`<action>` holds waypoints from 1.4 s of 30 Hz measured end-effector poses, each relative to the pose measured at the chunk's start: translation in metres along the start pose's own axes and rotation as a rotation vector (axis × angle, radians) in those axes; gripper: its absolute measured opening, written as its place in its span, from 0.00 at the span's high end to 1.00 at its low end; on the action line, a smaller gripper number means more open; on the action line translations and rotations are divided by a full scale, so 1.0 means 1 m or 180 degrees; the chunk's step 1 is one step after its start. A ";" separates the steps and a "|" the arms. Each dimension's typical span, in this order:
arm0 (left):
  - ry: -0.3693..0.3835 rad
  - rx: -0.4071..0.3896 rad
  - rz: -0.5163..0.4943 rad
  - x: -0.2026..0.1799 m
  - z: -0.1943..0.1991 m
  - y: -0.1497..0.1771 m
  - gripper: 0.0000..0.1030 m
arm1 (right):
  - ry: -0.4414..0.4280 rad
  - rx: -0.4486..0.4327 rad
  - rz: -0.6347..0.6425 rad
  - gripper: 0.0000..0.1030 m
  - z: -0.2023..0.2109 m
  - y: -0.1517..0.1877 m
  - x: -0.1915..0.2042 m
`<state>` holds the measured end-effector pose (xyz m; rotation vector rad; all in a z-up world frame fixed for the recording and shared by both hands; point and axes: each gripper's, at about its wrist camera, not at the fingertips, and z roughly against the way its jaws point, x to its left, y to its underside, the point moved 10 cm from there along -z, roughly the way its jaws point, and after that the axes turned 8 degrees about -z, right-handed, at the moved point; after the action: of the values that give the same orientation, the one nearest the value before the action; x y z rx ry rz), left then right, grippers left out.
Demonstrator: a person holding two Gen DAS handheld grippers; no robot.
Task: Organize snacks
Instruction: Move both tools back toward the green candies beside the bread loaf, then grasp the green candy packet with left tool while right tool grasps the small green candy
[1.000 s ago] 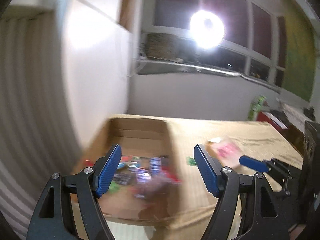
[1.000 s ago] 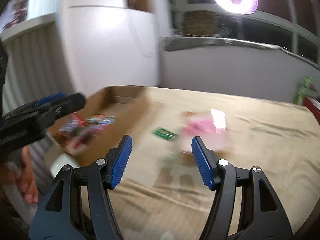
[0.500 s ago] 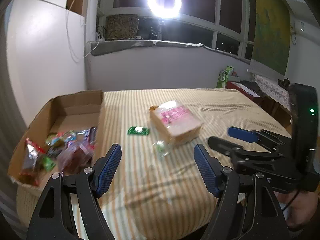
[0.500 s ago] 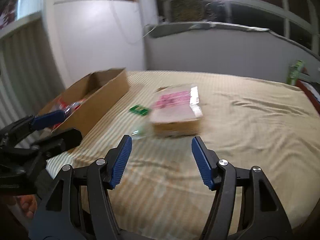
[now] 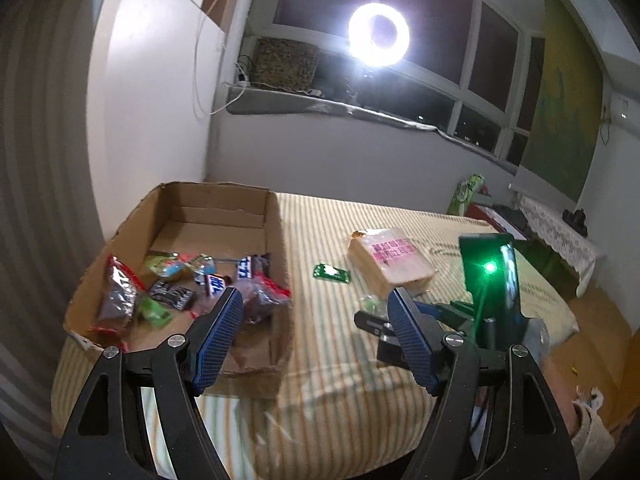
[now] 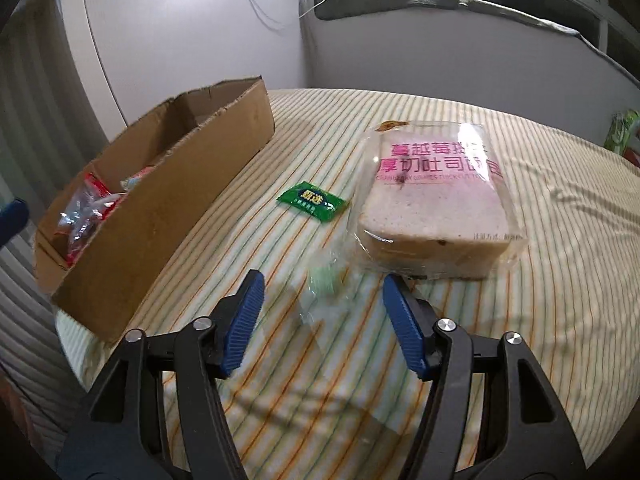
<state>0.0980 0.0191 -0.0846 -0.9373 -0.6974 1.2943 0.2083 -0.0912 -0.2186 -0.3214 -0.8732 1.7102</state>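
Note:
A small clear packet point(image 6: 326, 280) with a green sweet inside lies on the striped bed cover, and my right gripper point(image 6: 323, 285) straddles it. The jaws are closing, with the pads still apart from the wrapper. Just behind it sit a bagged loaf of sliced bread point(image 6: 436, 208) with pink lettering and a green sachet point(image 6: 312, 201). My left gripper point(image 5: 314, 304) hangs open and empty over the near right corner of the cardboard box point(image 5: 276, 240). That box holds several wrapped snacks point(image 5: 172, 292). In the left wrist view the right gripper's fingers point(image 5: 366, 320) reach the clear packet point(image 5: 370, 303) beside the bread point(image 5: 390, 266).
The box point(image 6: 168, 216) stands along the bed's left side, close to a white wall. The striped cover point(image 6: 560, 200) stretches to the right behind the bread. The bed's front edge point(image 5: 320, 420) is just below both grippers. A sleeve point(image 5: 588, 432) shows at the lower right.
My right gripper has dropped forward to the bed, its jaws have narrowed, and the clear packet now lies between them. The left gripper swung right off the box, then partly back.

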 end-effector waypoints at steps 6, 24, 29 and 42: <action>-0.0009 0.0032 0.0024 0.001 -0.007 -0.003 0.28 | -0.0047 0.0000 0.0036 0.76 0.012 0.006 -0.019; -0.0437 0.0932 -0.0269 -0.052 -0.147 0.032 0.30 | -0.0059 -0.0380 -0.0646 0.76 0.076 0.031 -0.143; -0.0692 0.1040 -0.0164 -0.036 -0.157 0.041 0.30 | -0.0110 -0.0430 -0.0651 0.76 0.068 0.024 -0.139; -0.0591 0.1357 -0.0032 -0.036 -0.196 0.024 0.26 | -0.0188 -0.0477 -0.0705 0.76 0.066 0.022 -0.140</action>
<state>0.2489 -0.0517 -0.1959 -0.4718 -0.5353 1.4600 0.1984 -0.2476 -0.2192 -0.2647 -1.0440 1.4595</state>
